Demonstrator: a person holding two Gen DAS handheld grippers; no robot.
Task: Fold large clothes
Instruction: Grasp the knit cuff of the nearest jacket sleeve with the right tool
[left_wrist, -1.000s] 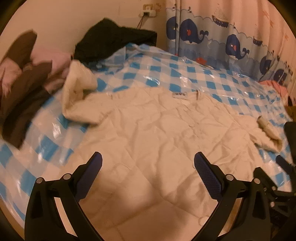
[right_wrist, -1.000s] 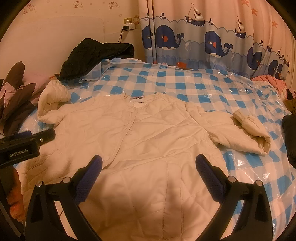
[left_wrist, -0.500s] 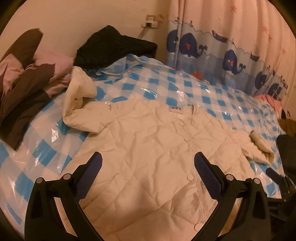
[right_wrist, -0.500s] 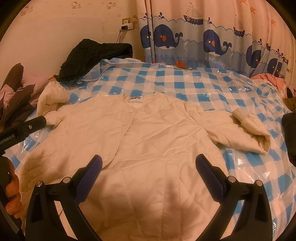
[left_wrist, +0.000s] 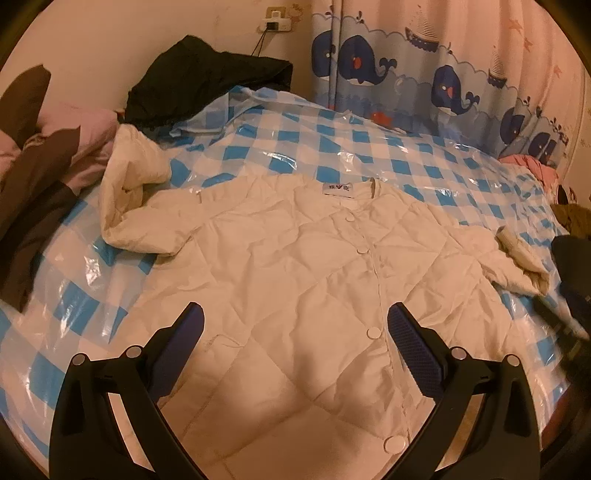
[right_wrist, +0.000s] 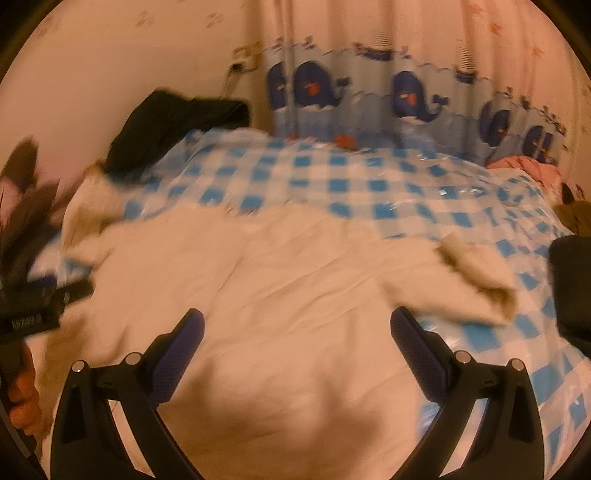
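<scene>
So the cream quilted jacket (left_wrist: 295, 280) is laid flat, front up, on the checkered bed (left_wrist: 369, 147), probably for easier folding. Both the left hand-held gripper (left_wrist: 295, 332) and right hand-held gripper (right_wrist: 297, 336) are held spread wide, nothing pinched.

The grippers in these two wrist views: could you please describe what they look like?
The left gripper and the right gripper look alike: black plastic arms with silver rivets, ending in dark blue textured pads. The left gripper's body is black with small white lettering, too blurred to read.
</scene>
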